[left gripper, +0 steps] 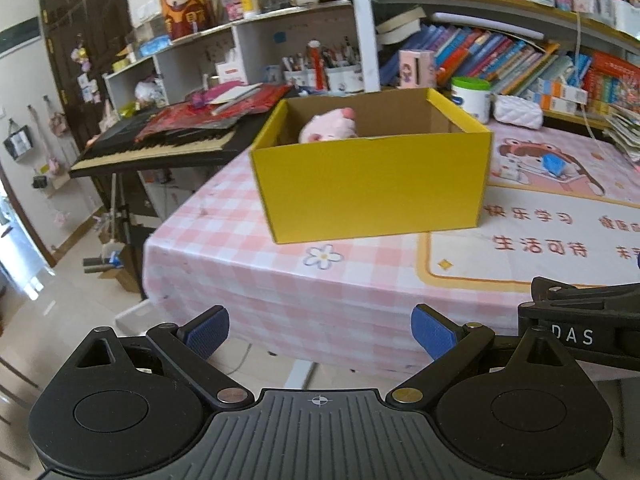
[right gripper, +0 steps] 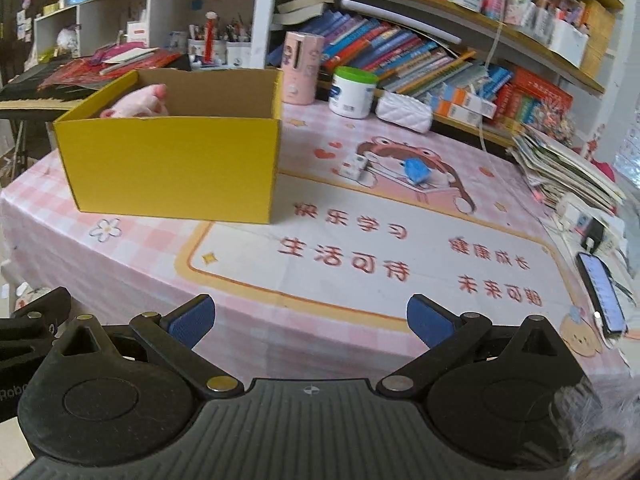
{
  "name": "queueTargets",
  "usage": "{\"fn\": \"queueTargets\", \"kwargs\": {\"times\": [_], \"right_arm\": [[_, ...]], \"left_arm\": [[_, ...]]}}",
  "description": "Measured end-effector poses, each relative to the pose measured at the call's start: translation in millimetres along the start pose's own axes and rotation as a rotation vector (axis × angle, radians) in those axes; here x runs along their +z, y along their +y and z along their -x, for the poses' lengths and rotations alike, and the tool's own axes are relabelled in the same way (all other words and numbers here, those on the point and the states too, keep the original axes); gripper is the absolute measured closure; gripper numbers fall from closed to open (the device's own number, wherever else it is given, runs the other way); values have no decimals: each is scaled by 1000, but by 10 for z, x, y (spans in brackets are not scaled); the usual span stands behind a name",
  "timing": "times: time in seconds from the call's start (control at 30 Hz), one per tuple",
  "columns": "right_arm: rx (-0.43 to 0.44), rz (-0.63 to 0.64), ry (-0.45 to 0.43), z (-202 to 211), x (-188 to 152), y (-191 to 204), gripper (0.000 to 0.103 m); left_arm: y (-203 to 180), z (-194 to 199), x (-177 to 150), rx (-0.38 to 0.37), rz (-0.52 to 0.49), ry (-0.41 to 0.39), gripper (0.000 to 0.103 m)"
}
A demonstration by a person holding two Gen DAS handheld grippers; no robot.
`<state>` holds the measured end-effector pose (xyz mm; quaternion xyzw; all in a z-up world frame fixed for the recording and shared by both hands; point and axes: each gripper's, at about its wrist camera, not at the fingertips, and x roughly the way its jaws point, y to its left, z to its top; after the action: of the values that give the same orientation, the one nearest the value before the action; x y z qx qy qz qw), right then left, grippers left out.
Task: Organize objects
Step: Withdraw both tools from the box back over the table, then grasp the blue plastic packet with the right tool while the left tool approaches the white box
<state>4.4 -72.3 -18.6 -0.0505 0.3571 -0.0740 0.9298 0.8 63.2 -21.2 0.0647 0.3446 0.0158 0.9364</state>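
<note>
A yellow cardboard box (left gripper: 370, 184) stands open on the pink checked tablecloth (left gripper: 248, 280); it also shows in the right wrist view (right gripper: 172, 164). A pink plush toy (left gripper: 328, 128) lies inside it, partly hidden by the front wall, and shows in the right wrist view too (right gripper: 138, 104). A small blue object (right gripper: 416, 170) and a small white box (right gripper: 354, 166) lie on the cartoon mat beyond the box. My left gripper (left gripper: 320, 334) is open and empty, held off the table's near edge. My right gripper (right gripper: 310, 322) is open and empty, above the near edge.
A keyboard piano (left gripper: 160, 144) with red papers stands left of the table. Bookshelves (right gripper: 440, 52) line the back. A white tub with green lid (right gripper: 354, 92), a pink dispenser (right gripper: 302, 68), a white quilted pouch (right gripper: 404, 112), a paper stack (right gripper: 568, 168) and a phone (right gripper: 602, 292) sit around the table.
</note>
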Motion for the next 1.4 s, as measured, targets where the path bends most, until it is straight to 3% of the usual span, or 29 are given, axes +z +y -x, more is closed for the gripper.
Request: {"fn": "queueTargets", "kwargs": {"times": [0.7,1.03,1.4], "right_arm": [[-207,-161,36,-38,-98,-929,0],[-228,-190,49,-273,-13,-1333,0],[-172,-156,65,-747,311,-1704,0]], "left_arm": [[-904,-106,262,-219,-145,-33,4],[-1318,-263,441,-243,-171,-27,4],[-1691,-522,718,-211,-141,4,4]]}}
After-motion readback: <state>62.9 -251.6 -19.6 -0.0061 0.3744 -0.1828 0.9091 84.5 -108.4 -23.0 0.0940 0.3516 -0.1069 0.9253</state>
